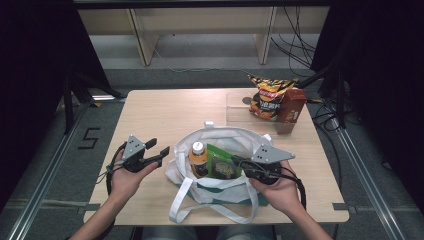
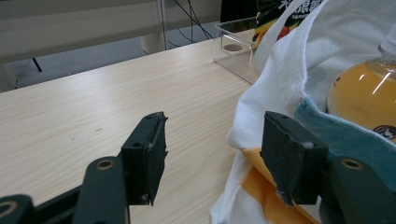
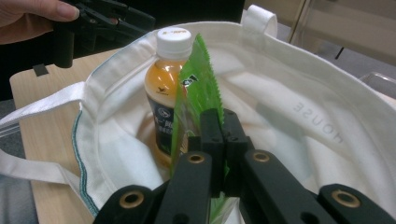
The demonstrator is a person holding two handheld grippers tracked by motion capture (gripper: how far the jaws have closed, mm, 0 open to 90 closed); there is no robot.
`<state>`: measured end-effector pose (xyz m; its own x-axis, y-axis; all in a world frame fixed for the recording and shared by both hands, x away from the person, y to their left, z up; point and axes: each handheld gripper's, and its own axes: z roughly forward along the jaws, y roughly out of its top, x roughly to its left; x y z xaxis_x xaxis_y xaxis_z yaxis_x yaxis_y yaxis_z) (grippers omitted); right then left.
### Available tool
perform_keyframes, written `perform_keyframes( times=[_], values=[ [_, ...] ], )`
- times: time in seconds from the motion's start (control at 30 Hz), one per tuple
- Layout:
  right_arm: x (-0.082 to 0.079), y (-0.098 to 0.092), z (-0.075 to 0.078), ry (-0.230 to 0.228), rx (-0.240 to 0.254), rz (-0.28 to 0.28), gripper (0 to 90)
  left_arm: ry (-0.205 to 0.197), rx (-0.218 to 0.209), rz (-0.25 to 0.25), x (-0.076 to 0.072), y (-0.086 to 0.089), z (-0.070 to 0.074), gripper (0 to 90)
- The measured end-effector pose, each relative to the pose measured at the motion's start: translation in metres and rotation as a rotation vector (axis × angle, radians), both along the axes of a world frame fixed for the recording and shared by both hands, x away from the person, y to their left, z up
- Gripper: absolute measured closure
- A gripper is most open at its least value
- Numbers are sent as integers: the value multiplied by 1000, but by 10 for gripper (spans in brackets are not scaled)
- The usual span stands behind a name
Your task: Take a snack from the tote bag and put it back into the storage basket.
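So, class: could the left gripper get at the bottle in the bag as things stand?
Probably yes. The left gripper hangs open beside the white bag, whose mouth gapes, and the bottle stands upright on its near side with nothing covering it.

The right gripper (image 3: pixel 219 126) sits inside the bag (image 3: pixel 299 116), a packet (image 3: pixel 198 88) between its jaws, a bottle (image 3: pixel 163 93) just behind the packet.

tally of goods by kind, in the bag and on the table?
Bottles: 1, bottle in the bag
Snack packets: 2, green packet in the bag, chip bag on the table
Cartons: 1, brown box
Total: 4
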<state>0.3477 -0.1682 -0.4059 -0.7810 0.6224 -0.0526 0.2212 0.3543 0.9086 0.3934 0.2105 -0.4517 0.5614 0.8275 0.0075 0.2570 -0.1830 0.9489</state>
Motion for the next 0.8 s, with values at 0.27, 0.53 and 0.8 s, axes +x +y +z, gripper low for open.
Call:
perform_keyframes(
  times=[0.27, 0.53, 0.8],
  values=[
    [0, -2, 6, -40, -7, -5, 900, 1, 0, 0, 0, 0, 0, 400],
    [-1, -5, 14, -50, 14, -21, 900, 2, -7, 3, 0, 0, 0, 400],
    [-1, -7, 23, -74, 5, -14, 900, 4, -4, 2, 0, 0, -1, 400]
  ],
)
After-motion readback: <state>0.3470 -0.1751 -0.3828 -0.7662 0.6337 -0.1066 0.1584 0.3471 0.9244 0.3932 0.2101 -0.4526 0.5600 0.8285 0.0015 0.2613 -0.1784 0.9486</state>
